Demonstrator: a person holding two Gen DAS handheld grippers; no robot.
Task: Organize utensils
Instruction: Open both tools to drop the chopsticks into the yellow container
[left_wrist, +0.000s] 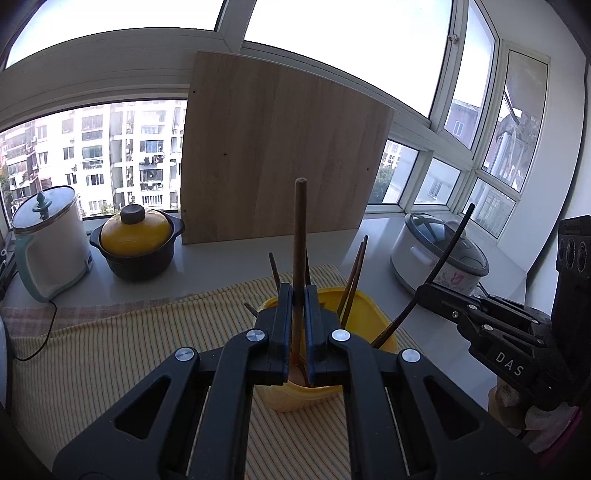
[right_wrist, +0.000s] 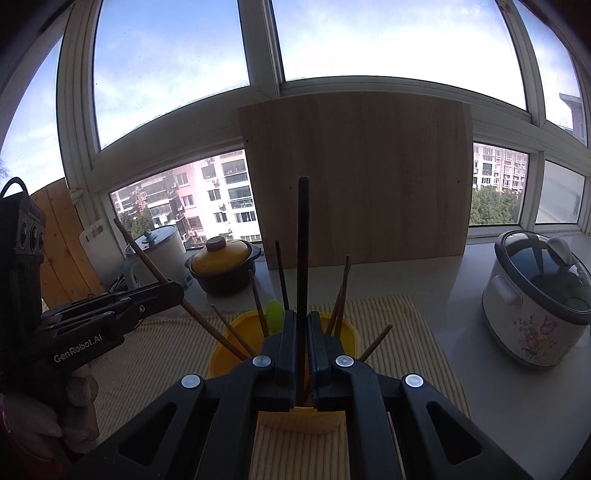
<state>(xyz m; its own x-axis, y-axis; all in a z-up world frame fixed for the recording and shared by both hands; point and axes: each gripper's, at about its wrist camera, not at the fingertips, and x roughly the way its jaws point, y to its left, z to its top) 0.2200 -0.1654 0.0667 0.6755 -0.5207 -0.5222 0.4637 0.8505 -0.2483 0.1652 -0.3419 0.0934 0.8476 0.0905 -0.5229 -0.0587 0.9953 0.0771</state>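
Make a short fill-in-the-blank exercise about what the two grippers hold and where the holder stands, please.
1. The left gripper is shut on a brown wooden ____.
2. The right gripper is shut on a ____ chopstick.
3. The yellow holder stands on a ____ cloth.

Missing words: stick; dark; striped

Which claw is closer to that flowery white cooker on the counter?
The right claw. The flowery cooker sits just off to its right, while the left claw works on the far side of the yellow holder.

Yellow holder — gripper-blocked; utensils' lower ends hidden inside.
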